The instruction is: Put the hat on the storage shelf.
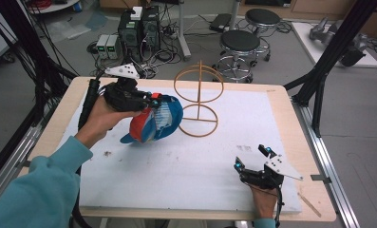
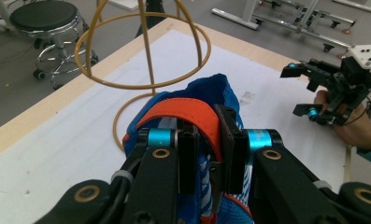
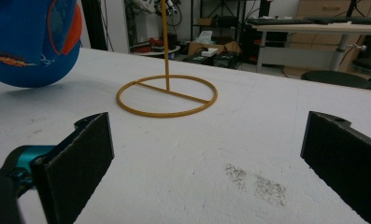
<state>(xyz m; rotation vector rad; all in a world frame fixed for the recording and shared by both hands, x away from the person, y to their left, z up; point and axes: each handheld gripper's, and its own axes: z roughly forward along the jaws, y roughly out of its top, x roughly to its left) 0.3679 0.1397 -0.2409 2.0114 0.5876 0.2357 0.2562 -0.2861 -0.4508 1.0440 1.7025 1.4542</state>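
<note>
A blue cap with an orange strap and orange trim (image 1: 156, 121) hangs above the white mat, held at its back by my left gripper (image 1: 150, 100). In the left gripper view the jaws pinch the cap's orange strap (image 2: 192, 116) between their pads. A yellow wire hat stand (image 1: 198, 97) rises just right of the cap, its dome (image 2: 143, 51) ahead of my left gripper. My right gripper (image 1: 253, 158) rests low near the mat's front right, jaws wide apart with nothing between them. From there the stand's base ring (image 3: 167, 95) and the cap (image 3: 31, 39) lie ahead.
The white mat (image 1: 186, 161) covers a wooden table (image 1: 290, 118). Black frame posts (image 1: 328, 61) stand at the table's right and left. Round stools (image 1: 240, 45), computer boxes (image 1: 138, 26) and cables sit on the floor behind. A dark smudge (image 3: 255, 182) marks the mat.
</note>
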